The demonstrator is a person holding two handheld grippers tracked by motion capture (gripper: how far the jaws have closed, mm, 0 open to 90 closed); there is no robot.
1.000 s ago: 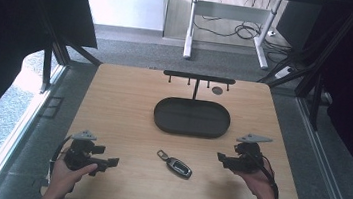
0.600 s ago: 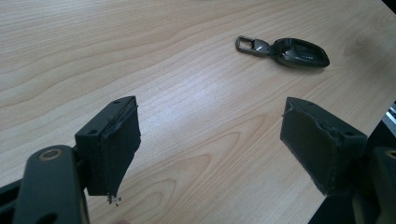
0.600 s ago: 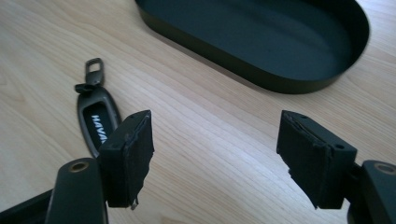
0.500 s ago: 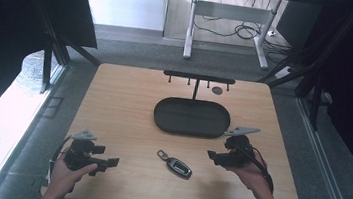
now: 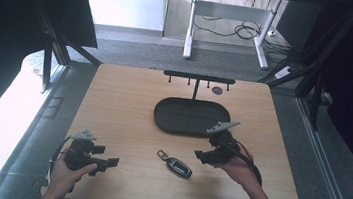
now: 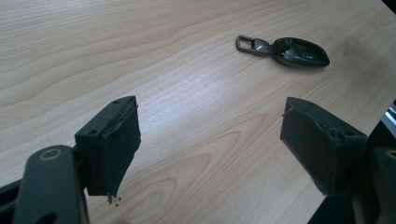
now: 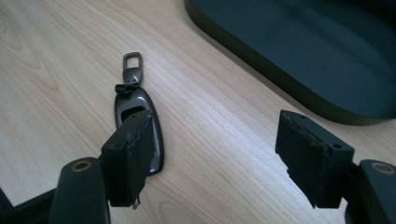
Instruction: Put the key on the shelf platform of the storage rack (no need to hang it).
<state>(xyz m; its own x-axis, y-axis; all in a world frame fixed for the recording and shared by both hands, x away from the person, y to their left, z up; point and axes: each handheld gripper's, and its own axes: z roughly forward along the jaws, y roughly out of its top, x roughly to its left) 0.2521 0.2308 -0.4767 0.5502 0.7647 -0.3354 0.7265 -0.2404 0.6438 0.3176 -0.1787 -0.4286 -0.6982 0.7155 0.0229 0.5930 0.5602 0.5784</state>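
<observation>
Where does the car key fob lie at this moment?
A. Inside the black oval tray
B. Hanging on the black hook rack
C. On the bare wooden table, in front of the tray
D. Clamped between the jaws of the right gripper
C. The car key fob lies flat on the wooden table, apart from the black oval tray, and the right gripper is open beside it.

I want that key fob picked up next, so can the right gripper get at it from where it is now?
Probably yes. The right gripper hangs open just beside the key fob, which lies flat on bare table with nothing between them. The oval tray sits behind, out of the way.
</observation>
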